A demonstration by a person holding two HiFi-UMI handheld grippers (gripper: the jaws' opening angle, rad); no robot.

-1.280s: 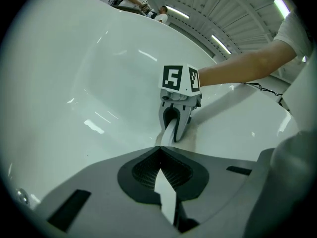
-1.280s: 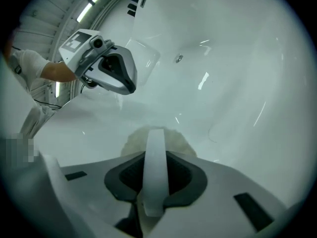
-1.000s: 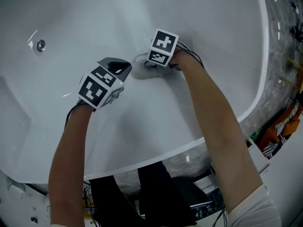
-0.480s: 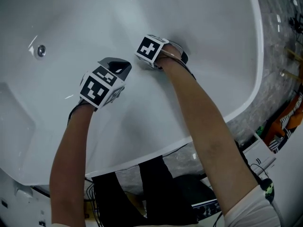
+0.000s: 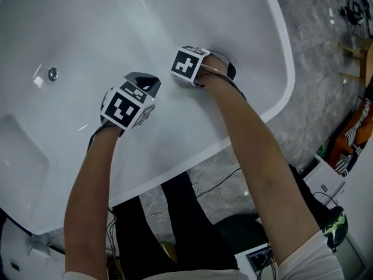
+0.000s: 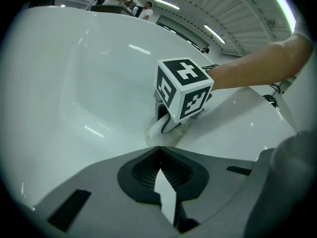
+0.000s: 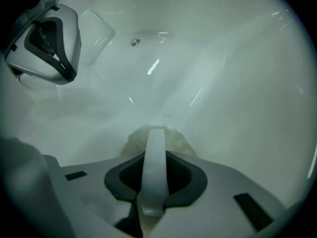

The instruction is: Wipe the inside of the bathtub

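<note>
The white bathtub (image 5: 175, 150) fills most of the head view, with its drain (image 5: 53, 73) at the left. My right gripper (image 5: 192, 70) presses against the tub's inner wall, shut on a white cloth (image 7: 177, 143) that bunches round its tip (image 7: 155, 133). The left gripper view shows that cloth (image 6: 154, 131) under the right gripper's marker cube (image 6: 183, 88). My left gripper (image 5: 145, 84) hovers just left of the right one, shut with nothing held (image 6: 159, 150). It also shows at the upper left of the right gripper view (image 7: 49, 43).
The tub's rim (image 5: 284, 92) curves along the right and front. Beyond it lie a grey stone floor (image 5: 320, 69) with cables, an orange striped object (image 5: 352, 136) and a white box (image 5: 323, 182). The person's dark trouser legs (image 5: 186, 226) stand against the rim.
The right gripper slid left along the tub wall with the cloth, which is now hidden under it in the head view. The left gripper stayed put. The head camera shifted.
</note>
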